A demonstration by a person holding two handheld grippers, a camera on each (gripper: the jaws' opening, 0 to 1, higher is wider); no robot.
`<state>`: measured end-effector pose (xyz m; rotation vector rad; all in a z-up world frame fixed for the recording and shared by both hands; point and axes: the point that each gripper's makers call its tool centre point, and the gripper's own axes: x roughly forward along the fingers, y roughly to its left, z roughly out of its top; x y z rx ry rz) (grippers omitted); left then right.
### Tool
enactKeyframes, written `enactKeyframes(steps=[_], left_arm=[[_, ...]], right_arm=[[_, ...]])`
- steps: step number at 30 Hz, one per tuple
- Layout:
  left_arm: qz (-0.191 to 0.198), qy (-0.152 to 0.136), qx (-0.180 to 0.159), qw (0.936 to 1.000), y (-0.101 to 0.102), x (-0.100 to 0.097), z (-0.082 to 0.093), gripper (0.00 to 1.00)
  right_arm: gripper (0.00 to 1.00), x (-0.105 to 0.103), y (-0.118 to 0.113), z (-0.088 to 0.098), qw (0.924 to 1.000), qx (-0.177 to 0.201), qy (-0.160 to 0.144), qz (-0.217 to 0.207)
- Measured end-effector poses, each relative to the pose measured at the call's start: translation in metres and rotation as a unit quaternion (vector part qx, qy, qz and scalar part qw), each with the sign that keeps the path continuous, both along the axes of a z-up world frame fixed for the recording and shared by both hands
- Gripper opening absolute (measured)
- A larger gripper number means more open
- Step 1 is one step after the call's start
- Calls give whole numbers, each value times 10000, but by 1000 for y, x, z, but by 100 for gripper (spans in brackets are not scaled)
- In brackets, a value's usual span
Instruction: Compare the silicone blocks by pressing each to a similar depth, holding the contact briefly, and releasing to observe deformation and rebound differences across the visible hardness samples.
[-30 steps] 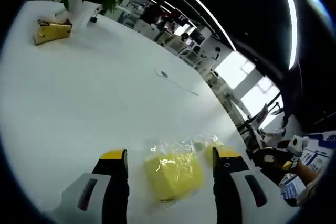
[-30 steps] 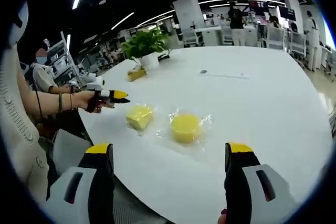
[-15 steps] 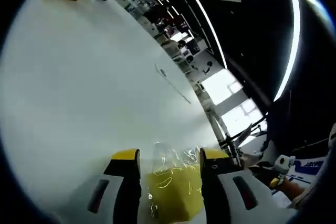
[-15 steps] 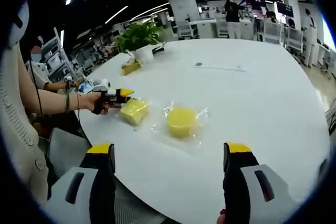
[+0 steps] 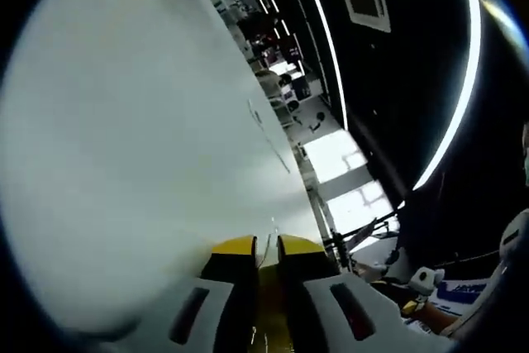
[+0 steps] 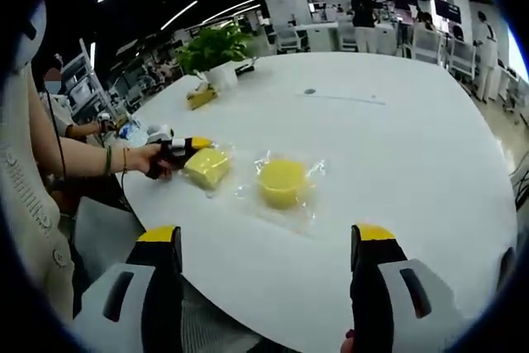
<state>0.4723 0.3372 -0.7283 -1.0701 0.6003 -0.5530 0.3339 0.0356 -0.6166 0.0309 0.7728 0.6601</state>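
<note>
A potted plant [image 6: 213,54] stands on the white table [image 6: 397,155].

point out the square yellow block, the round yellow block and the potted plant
square yellow block [image 6: 207,166], right gripper view, top face
round yellow block [image 6: 282,181], right gripper view, top face
potted plant [image 6: 212,45], right gripper view, leaves

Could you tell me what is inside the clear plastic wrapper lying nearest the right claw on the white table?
Inside the clear wrapper sits a round yellow silicone block, resting on the white table. Its underside is hidden by the block itself.

2 silicone blocks [image 6: 207,167] [image 6: 282,183] — 1 plant [image 6: 212,45]
</note>
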Motion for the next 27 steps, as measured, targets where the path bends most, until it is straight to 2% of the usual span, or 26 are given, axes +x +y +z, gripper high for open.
enactKeyframes(steps=[2, 3, 6, 7, 8, 9, 11, 16, 27], left_arm=[[-3, -36, 22, 10000, -3, 0, 1, 0], [16, -90, 196, 9998, -3, 1, -1, 0], [28, -71, 149, 9999, -7, 2, 2, 0], [17, -77, 242, 9997, -8, 2, 2, 0], [0, -244, 537, 9983, -6, 2, 1, 0], [-18, -342, 615, 9975, -7, 2, 3, 0], [-12, -241, 533, 9983, -10, 0, 6, 0], [-32, -278, 808, 9963, -13, -3, 11, 0], [3, -133, 1034, 9945, -34, -15, 44, 0]], right_arm=[[78, 0, -2, -2, 10000, -59, 24, 13], [78, 0, -2, -2, 10000, -50, 25, 13], [78, 0, -2, -2, 10000, -47, 18, 14], [78, -1, -2, -2, 10000, -53, 13, 24], [78, 0, -2, -1, 10000, -55, -1, 37], [78, 0, -1, 1, 10000, -42, -51, 55], [78, 2, 1, 6, 9998, 38, -188, 54], [79, 2, 6, 17, 9988, 192, -442, 124], [75, -8, 8, 23, 9983, 276, -490, 176]])
